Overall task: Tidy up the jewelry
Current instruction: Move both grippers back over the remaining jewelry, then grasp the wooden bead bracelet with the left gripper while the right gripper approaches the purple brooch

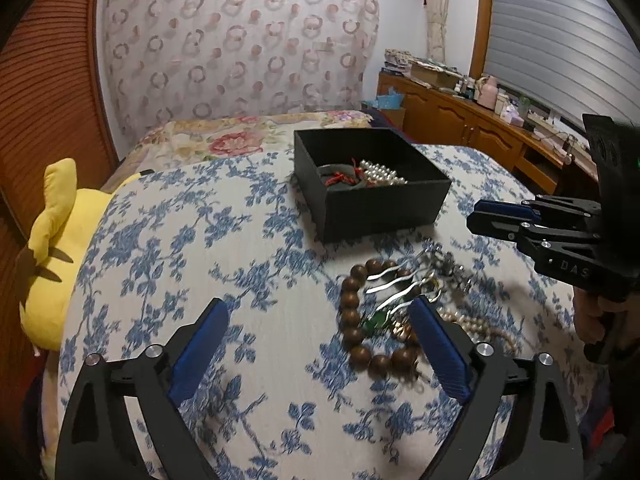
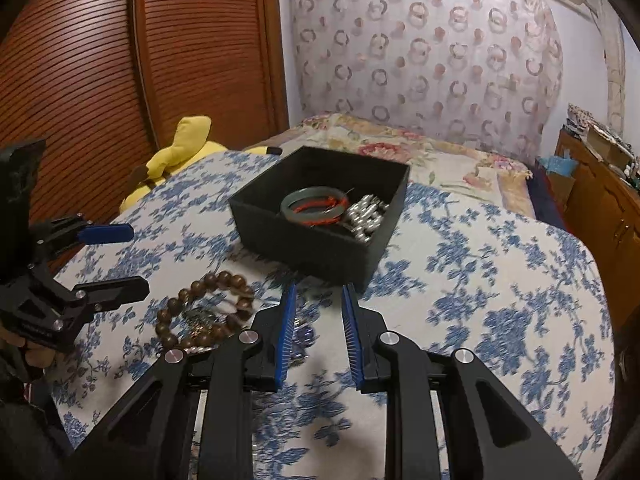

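Note:
A black open box (image 1: 384,204) stands on the blue-flowered cloth and holds a grey-green bangle (image 2: 312,200), a red cord and pearls (image 1: 380,172). A brown wooden bead bracelet (image 1: 356,320) lies in front of it in a pile with silver wavy hairpins (image 1: 392,288), a green stone and a pearl string. My left gripper (image 1: 320,312) is open and empty, with its right finger over the pile. My right gripper (image 2: 318,296) is open and empty, just right of the pile and short of the box (image 2: 320,216).
A yellow plush toy (image 1: 52,256) lies at the cloth's left edge. A floral bedspread (image 1: 224,140) and a patterned curtain are behind the box. A wooden cabinet (image 1: 472,120) with clutter runs along the right. A slatted wooden door is on the left.

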{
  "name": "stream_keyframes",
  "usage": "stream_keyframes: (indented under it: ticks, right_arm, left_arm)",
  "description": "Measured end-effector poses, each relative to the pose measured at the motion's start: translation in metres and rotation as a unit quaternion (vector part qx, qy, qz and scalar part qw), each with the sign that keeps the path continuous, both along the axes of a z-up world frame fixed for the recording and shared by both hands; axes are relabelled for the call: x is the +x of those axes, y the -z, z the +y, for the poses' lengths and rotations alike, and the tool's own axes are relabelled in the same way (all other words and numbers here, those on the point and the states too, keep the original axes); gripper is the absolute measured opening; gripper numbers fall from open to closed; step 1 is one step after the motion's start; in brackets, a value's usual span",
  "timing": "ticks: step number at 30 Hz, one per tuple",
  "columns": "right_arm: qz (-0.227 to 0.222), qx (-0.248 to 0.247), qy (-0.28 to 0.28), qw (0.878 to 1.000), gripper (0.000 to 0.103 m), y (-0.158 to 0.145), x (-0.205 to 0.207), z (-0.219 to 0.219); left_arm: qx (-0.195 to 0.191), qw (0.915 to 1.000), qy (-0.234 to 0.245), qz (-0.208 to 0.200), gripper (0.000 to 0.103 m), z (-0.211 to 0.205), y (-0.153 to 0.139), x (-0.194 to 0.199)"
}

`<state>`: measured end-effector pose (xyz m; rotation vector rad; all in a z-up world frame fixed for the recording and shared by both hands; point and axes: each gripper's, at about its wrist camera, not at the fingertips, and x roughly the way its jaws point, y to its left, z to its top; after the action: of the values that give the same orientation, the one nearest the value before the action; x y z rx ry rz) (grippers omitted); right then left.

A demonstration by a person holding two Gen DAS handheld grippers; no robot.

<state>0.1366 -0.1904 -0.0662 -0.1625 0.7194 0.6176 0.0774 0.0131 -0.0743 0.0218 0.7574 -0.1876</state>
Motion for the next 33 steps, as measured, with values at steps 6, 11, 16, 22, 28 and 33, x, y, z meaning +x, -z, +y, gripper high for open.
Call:
stream_keyframes:
  ticks: [6, 11, 16, 22, 28, 33]
  right_arm:
    - [0.021, -0.022, -0.008, 0.999, 0.026, 0.014, 0.002, 0.017]
    - [0.037, -0.032, -0.002, 0.999, 0.028, 0.024, 0.009, 0.017]
    - [0.048, -0.03, -0.001, 0.998, 0.032, 0.024, 0.012, 0.015]
    - [0.058, -0.038, -0.003, 0.998, 0.033, 0.031, 0.013, 0.019]
    - [0.072, -0.027, -0.011, 0.997, 0.026, 0.031, 0.016, 0.014]
    - [0.06, -0.027, -0.007, 0.998, 0.025, 0.028, 0.012, 0.005]
  left_arm:
    - [-0.005, 0.9999, -0.006, 0.009, 0.093, 0.011, 0.006, -0.007]
    - [-0.006, 0.9997, -0.009, 0.023, 0.093, 0.014, 0.014, -0.005]
    - [-0.005, 0.9996, -0.005, 0.028, 0.093, 0.012, 0.019, -0.005]
    - [-0.008, 0.9995, -0.006, 0.03, 0.093, 0.011, 0.02, -0.005]
    - [-0.01, 0.9995, -0.006, 0.03, 0.093, 0.012, 0.021, -0.004]
    - [-0.011, 0.9995, -0.004, 0.029, 0.093, 0.01, 0.02, -0.002]
